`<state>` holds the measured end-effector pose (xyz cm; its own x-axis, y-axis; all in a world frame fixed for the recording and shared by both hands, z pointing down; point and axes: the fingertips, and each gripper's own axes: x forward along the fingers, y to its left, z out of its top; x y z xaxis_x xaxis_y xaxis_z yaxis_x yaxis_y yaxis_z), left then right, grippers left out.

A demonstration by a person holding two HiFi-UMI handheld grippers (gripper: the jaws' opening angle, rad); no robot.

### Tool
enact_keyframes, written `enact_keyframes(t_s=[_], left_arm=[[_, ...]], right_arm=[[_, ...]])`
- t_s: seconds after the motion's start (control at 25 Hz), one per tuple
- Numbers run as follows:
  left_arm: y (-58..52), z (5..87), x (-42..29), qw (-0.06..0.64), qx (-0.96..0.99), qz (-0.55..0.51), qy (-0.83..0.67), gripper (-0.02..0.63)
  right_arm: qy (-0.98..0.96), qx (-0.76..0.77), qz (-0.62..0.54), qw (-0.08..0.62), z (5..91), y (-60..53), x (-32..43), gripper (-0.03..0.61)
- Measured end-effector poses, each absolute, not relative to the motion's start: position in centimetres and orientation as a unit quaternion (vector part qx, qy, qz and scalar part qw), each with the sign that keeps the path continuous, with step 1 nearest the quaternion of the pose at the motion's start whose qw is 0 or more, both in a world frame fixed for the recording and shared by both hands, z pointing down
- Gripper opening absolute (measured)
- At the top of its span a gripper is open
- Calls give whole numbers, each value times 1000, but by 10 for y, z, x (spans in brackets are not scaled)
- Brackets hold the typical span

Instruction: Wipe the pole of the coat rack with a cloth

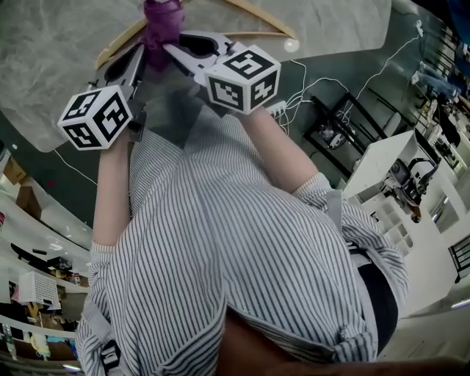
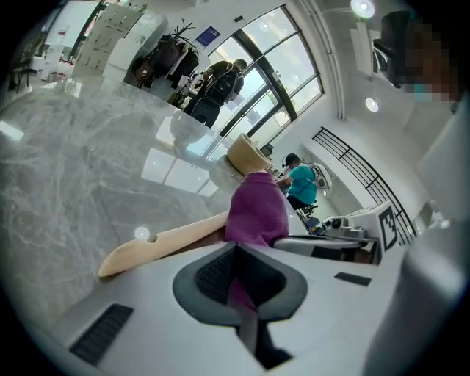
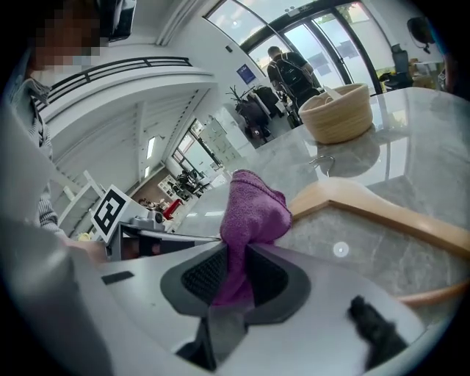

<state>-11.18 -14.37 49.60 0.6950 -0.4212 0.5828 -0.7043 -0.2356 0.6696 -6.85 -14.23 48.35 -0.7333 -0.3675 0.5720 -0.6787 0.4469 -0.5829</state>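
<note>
I have my left gripper point(image 1: 144, 53) and my right gripper point(image 1: 176, 50) both clenched on the purple cloth point(image 1: 163, 20), each pinching it from its own side with the tips close together. The cloth sits bunched at the middle of the wooden hanger point(image 1: 266, 19). The hanger's arms spread out to either side of it, above the grey marble surface point(image 1: 59, 66).

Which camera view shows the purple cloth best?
The right gripper view: the purple cloth stands large, clamped in the right claw. The left gripper view shows less texture; the head view only a small bunch at top.
</note>
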Motion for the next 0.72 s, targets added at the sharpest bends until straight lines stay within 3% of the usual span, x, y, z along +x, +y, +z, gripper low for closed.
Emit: enact_keyframes(t_s=[0.72], left_arm=[[-143,494,-47,484,806,184,-285,12]], right_arm=[[-792,396,436,158,489,-139,6,75]])
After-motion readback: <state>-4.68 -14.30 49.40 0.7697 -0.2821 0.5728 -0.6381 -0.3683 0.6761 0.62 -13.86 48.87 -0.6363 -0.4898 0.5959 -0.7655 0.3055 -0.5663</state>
